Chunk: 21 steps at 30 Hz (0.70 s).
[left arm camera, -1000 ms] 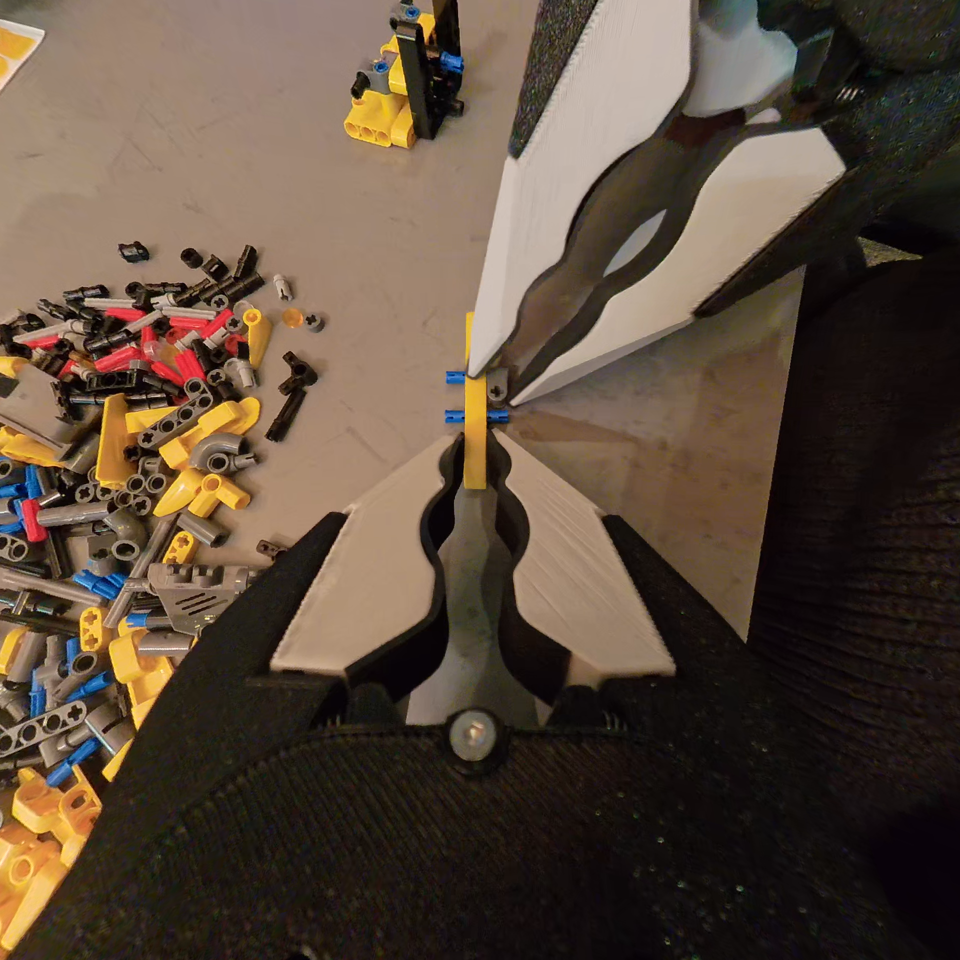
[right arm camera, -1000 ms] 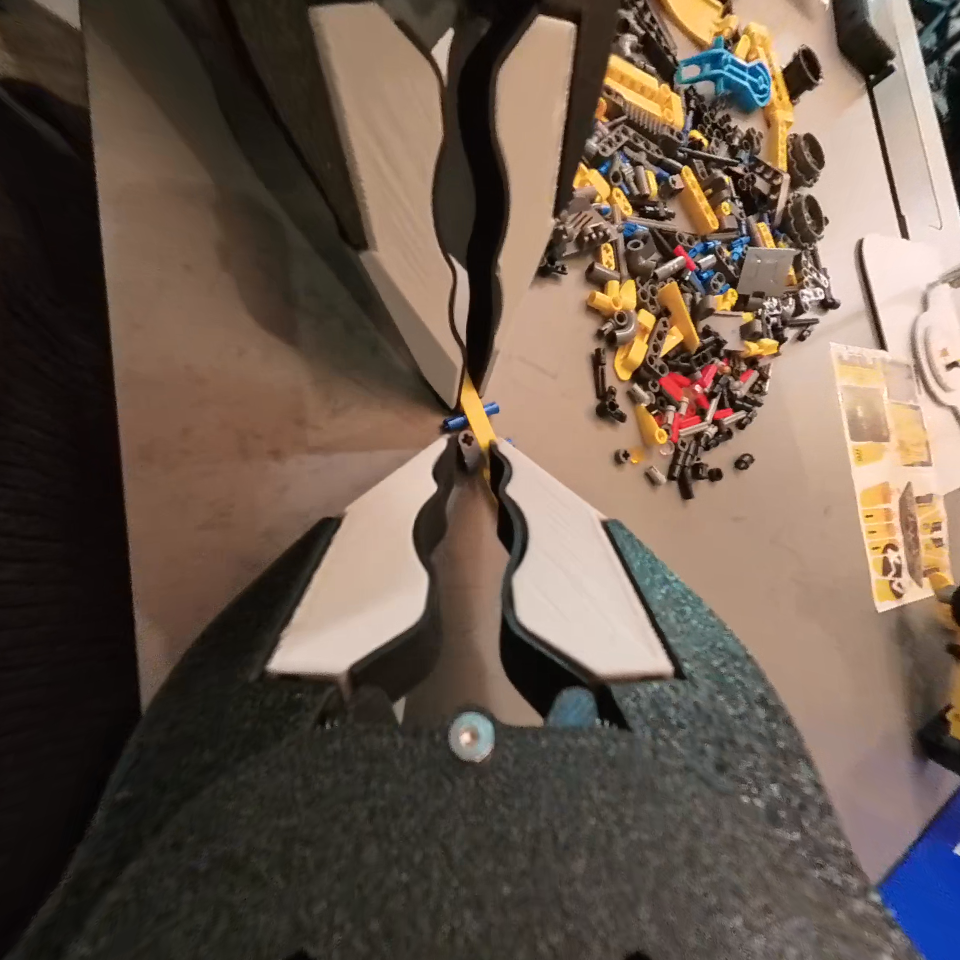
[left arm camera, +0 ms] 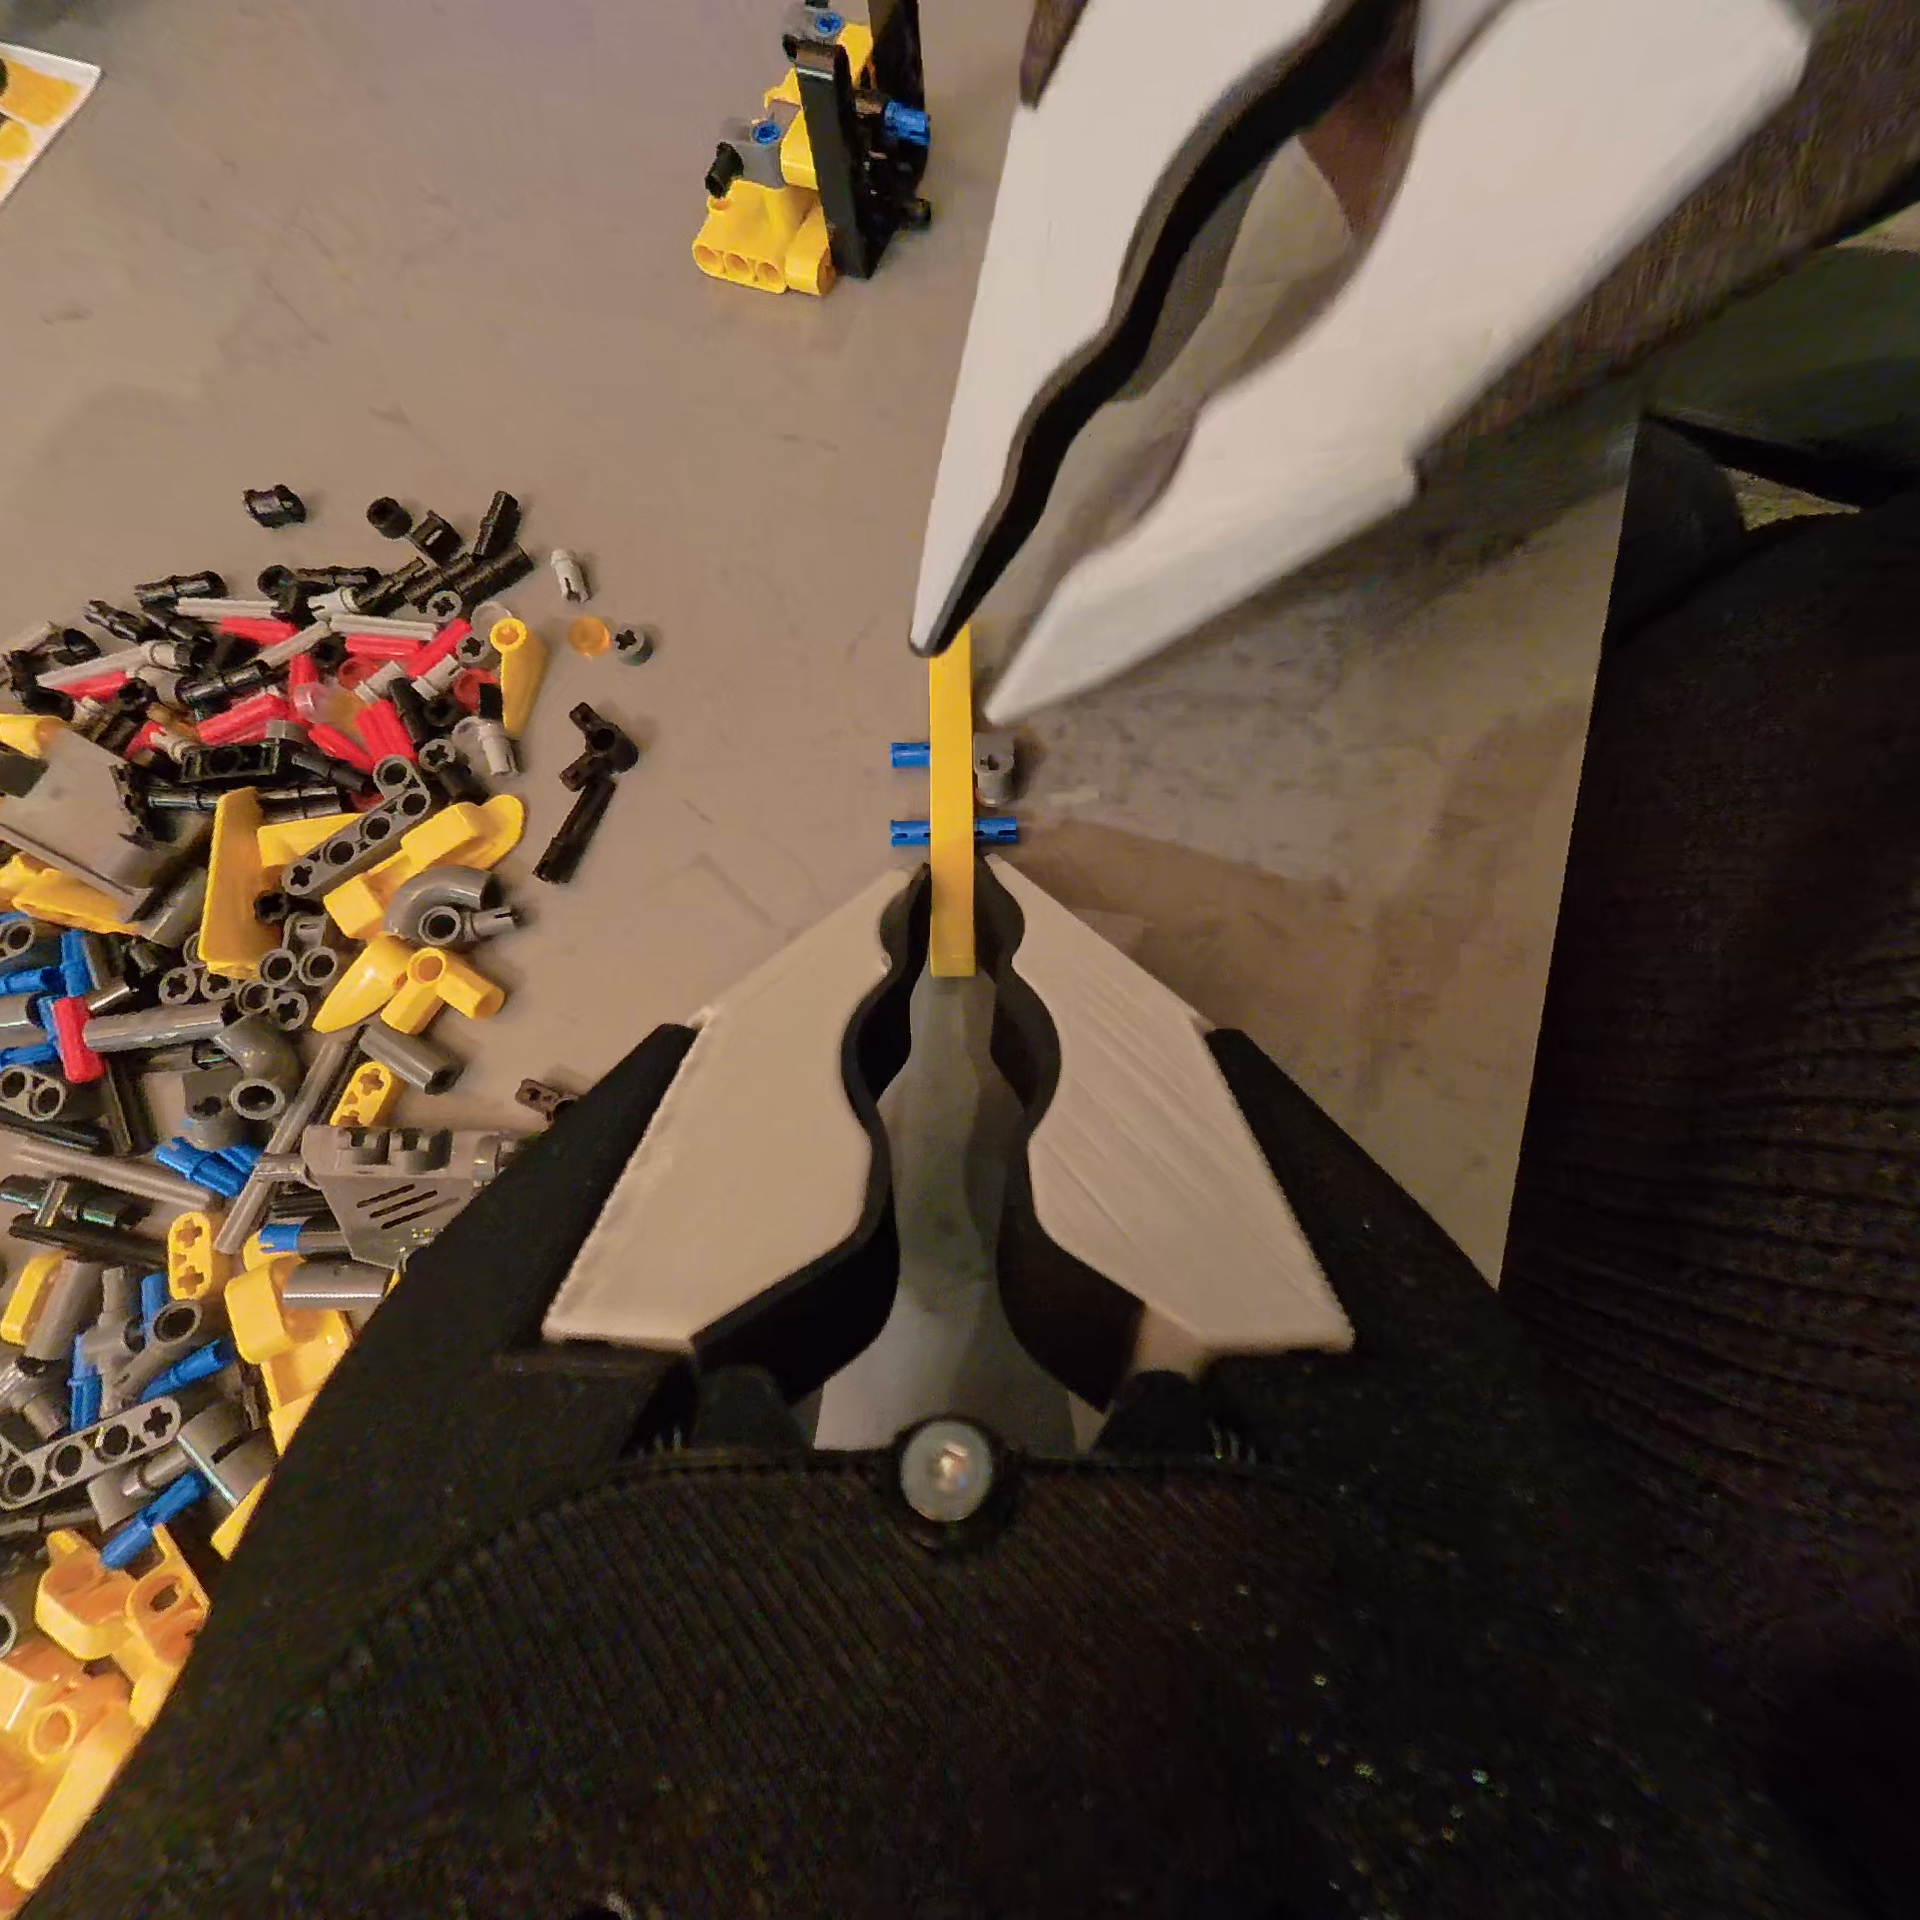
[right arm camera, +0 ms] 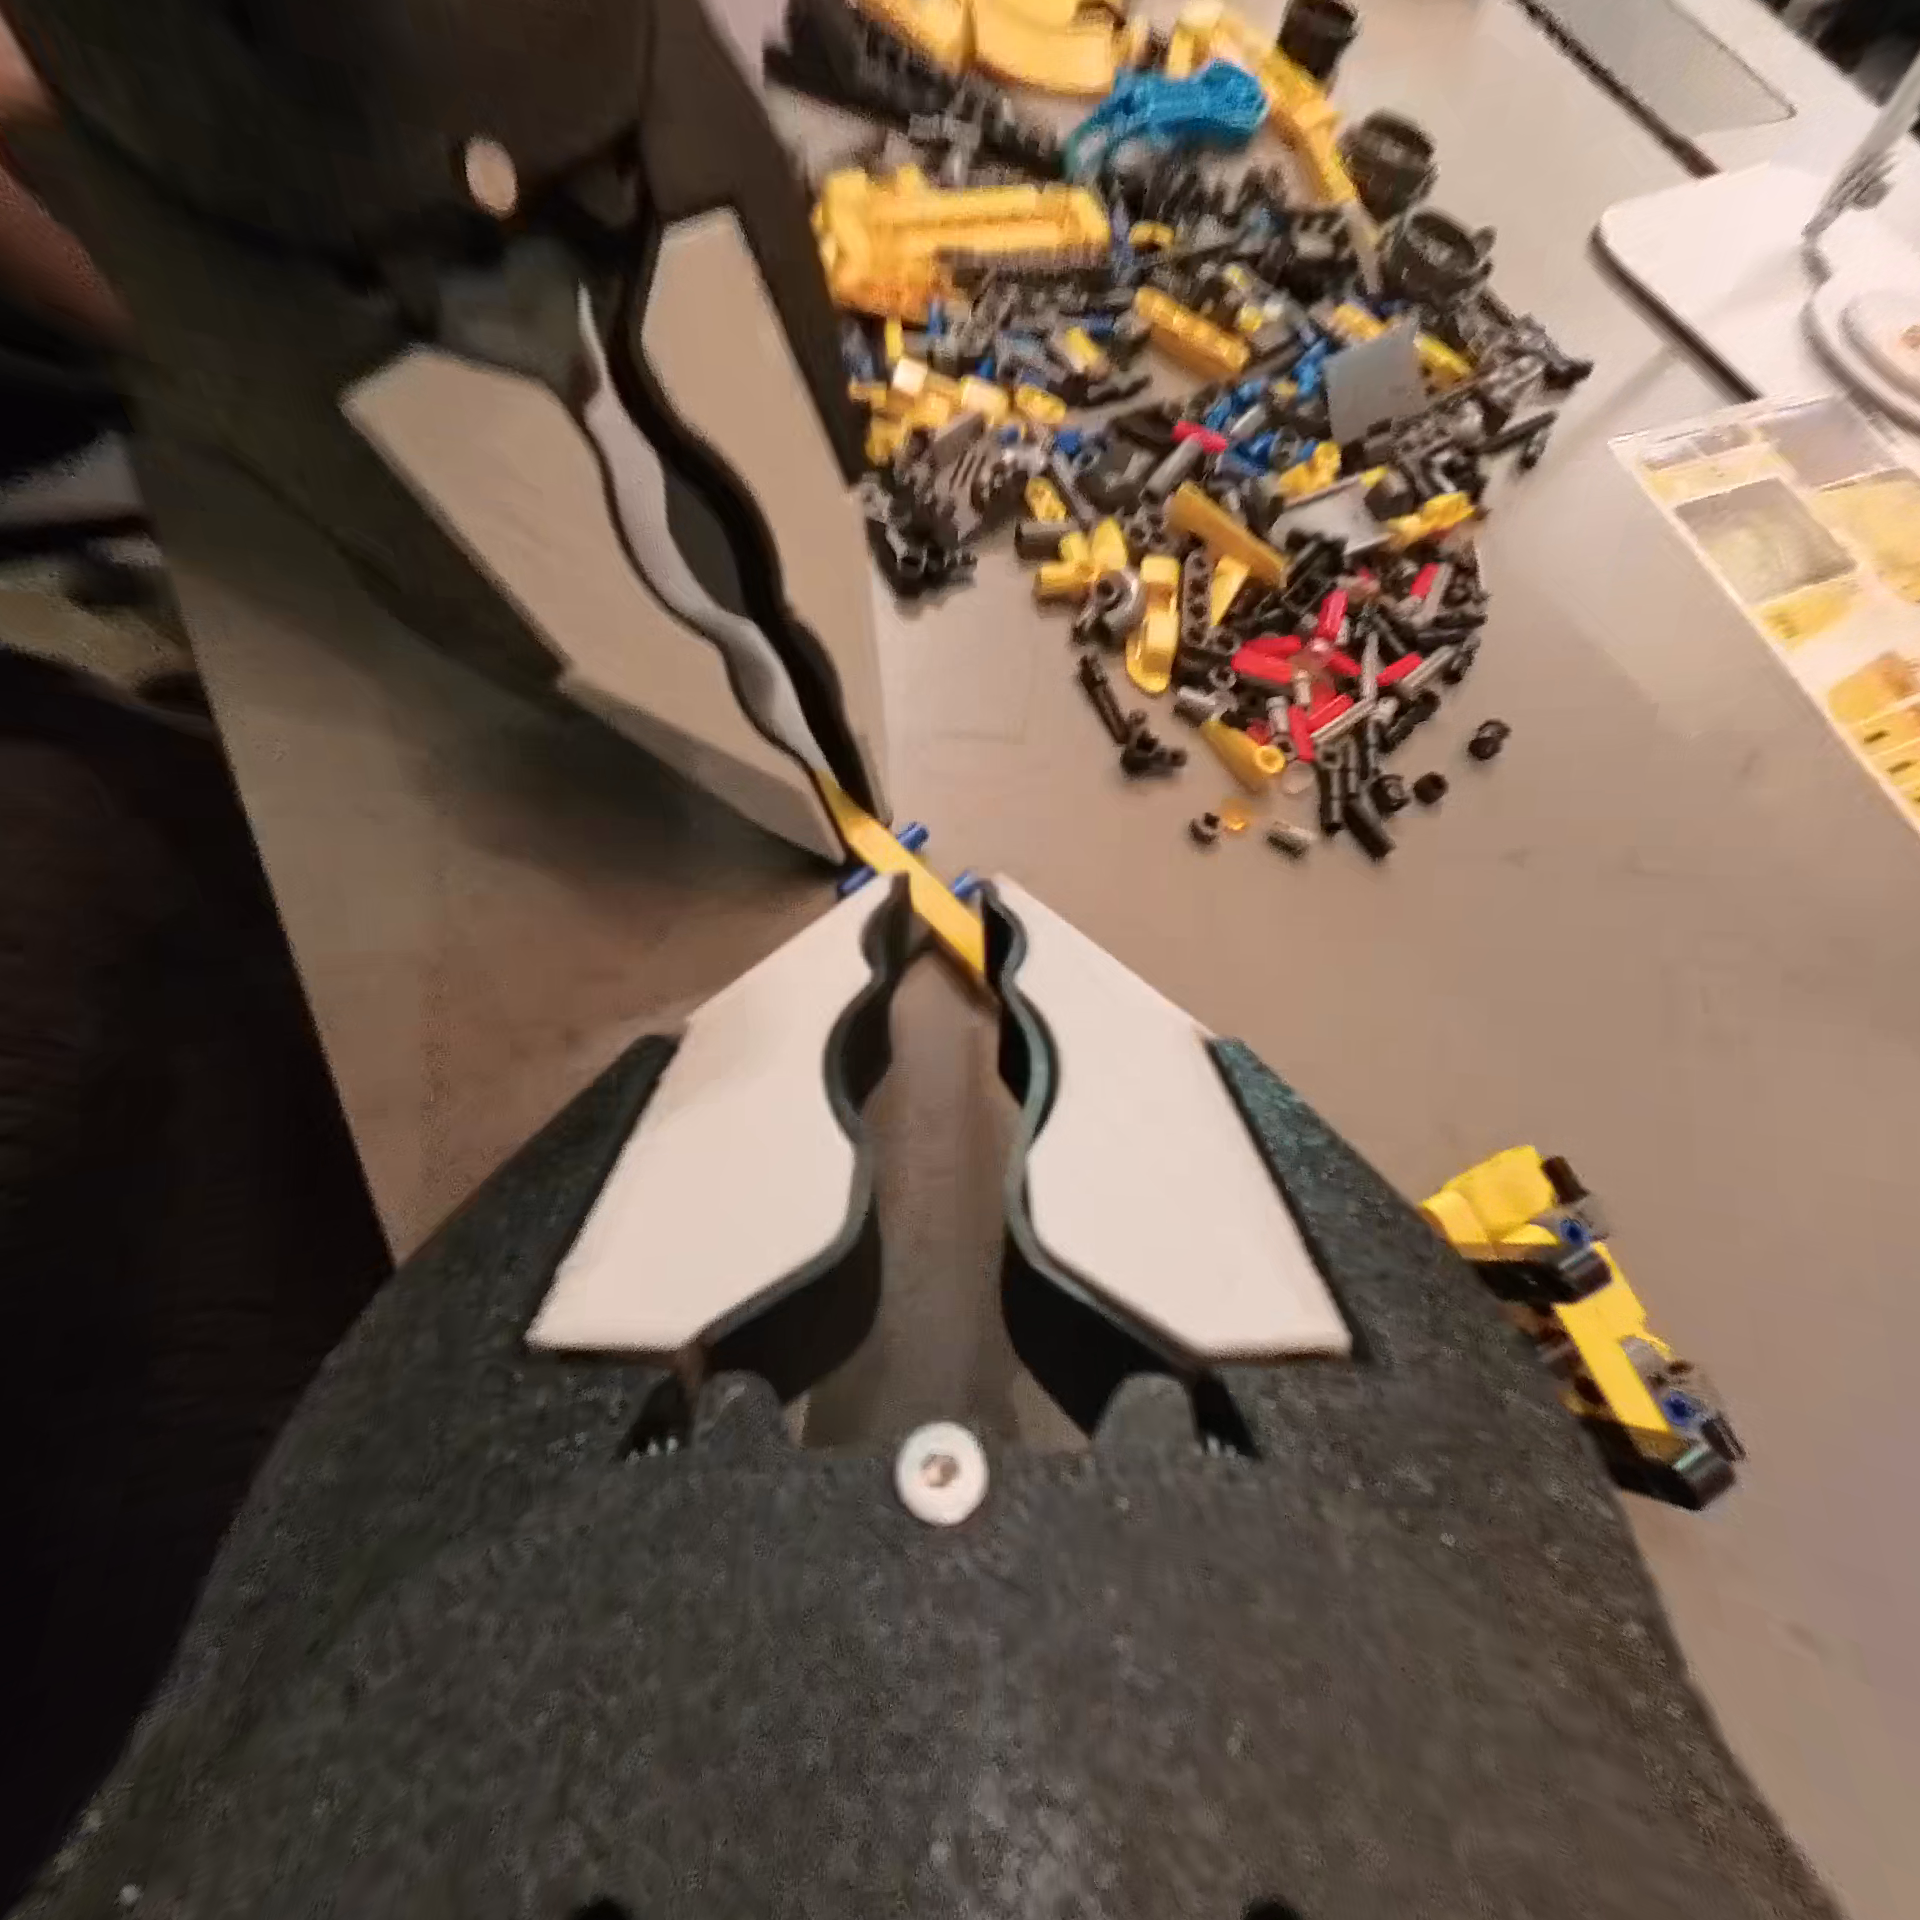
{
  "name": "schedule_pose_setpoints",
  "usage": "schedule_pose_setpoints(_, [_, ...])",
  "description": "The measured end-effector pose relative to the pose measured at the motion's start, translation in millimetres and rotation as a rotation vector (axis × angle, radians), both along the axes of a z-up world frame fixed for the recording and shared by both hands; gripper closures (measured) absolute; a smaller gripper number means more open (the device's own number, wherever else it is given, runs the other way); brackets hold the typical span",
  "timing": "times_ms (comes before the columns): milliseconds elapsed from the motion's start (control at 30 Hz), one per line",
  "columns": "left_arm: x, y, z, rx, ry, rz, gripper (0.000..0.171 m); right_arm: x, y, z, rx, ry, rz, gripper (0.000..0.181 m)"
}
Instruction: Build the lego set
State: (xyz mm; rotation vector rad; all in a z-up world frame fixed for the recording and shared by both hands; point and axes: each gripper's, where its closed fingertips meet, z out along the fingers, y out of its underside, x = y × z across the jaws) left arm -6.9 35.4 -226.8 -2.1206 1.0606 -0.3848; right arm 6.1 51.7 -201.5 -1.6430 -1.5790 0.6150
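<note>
Your left gripper (left arm camera: 951, 883) is clenched on the near end of a yellow beam (left arm camera: 951, 727), which stands on edge at the centre of the left wrist view, above the grey table (left arm camera: 520, 364). Count two blue pins (left arm camera: 909, 829) pushed through the beam, one above the other in the frame, and one grey connector (left arm camera: 994, 769) against its right face beside the upper pin.

Your right gripper (left arm camera: 966, 681) comes in from the upper right with its tips on either side of the beam's far end. In the right wrist view the beam (right arm camera: 940, 914) runs slantwise between the fingers of that gripper (right arm camera: 938, 894) and touches the right-hand one, while the left gripper (right arm camera: 857, 831) holds its far end. The picture is blurred, so you cannot tell whether the right claw grips the beam or only straddles it.

One pile of loose parts (left arm camera: 260, 935), black, grey, yellow, red and blue, fills the left of the left wrist view, and one orange round stud (left arm camera: 589, 636) lies at its edge. One small yellow and black assembly (left arm camera: 810, 177) stands at top centre. One printed sheet (right arm camera: 1818, 582) with yellow panels lies at the right edge of the right wrist view; its print is too small to read. One light blue part (right arm camera: 1174, 104) lies at the top of that pile.
</note>
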Motion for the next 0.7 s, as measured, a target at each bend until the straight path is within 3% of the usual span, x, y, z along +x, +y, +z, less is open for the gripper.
schedule_pose_setpoints(67, [-0.1,0.3,0.0,0.004,0.003,0.002,0.166,-2.1,-6.2,-11.7,0.057,-0.071,0.022,0.161])
schedule_pose_setpoints(167, [-0.2,0.4,0.0,0.011,0.008,0.003,0.166,-4.9,-8.0,-15.2,0.098,-0.096,0.024,0.17])
schedule_pose_setpoints(700, [0.3,-0.2,0.1,0.024,0.018,-0.002,0.165,-4.2,-4.4,-9.2,-0.171,-0.009,-0.073,0.18])
